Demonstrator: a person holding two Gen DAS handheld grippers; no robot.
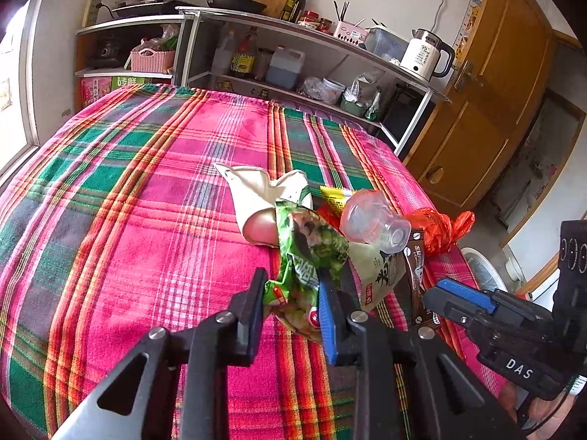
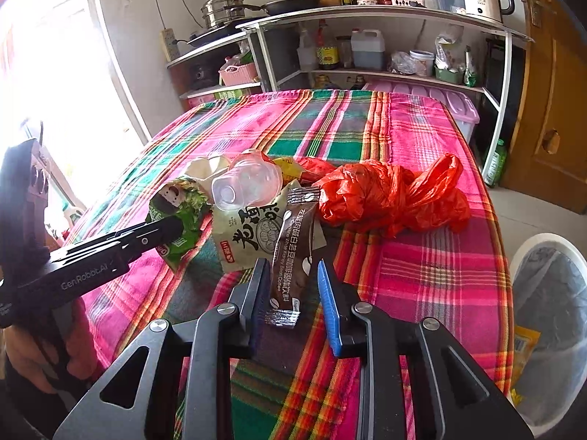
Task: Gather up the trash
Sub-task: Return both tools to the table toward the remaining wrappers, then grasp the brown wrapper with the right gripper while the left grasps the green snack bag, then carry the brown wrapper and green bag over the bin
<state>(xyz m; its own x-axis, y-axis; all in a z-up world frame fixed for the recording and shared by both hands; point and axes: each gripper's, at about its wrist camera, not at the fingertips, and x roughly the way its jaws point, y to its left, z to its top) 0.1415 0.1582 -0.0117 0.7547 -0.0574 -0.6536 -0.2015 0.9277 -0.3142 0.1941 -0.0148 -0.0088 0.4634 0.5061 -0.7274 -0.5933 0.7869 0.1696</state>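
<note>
Black fingers of the left gripper [image 1: 291, 293] sit closest to view, pinching the lower end of the green snack wrapper [image 1: 310, 249], which rises crumpled between the black pad and the blue pad. On the right gripper [image 2: 291, 293] the fingers are spread, and the brown coffee sachet [image 2: 293, 253] lies flat on the bench [image 2: 422, 275] between them, with clear gaps on both sides; neither pad touches it.

Progress is judged early. A white bin [image 2: 546, 256] stands on the floor beside the bench and already holds at least one yellow packet [image 2: 524, 344]. Still on the plaid cloth, bunched in one pile near the bench edge:
- the clear plastic cup [image 2: 249, 179], lying on its side;
- the white dumpling packet [image 2: 253, 238], under the cup and sachet;
- the red plastic bag [image 2: 389, 194], just beside the sachet's far end;
- a white paper wrapper [image 1: 256, 190] behind the pile.

No item is lifted clear yet.
</note>
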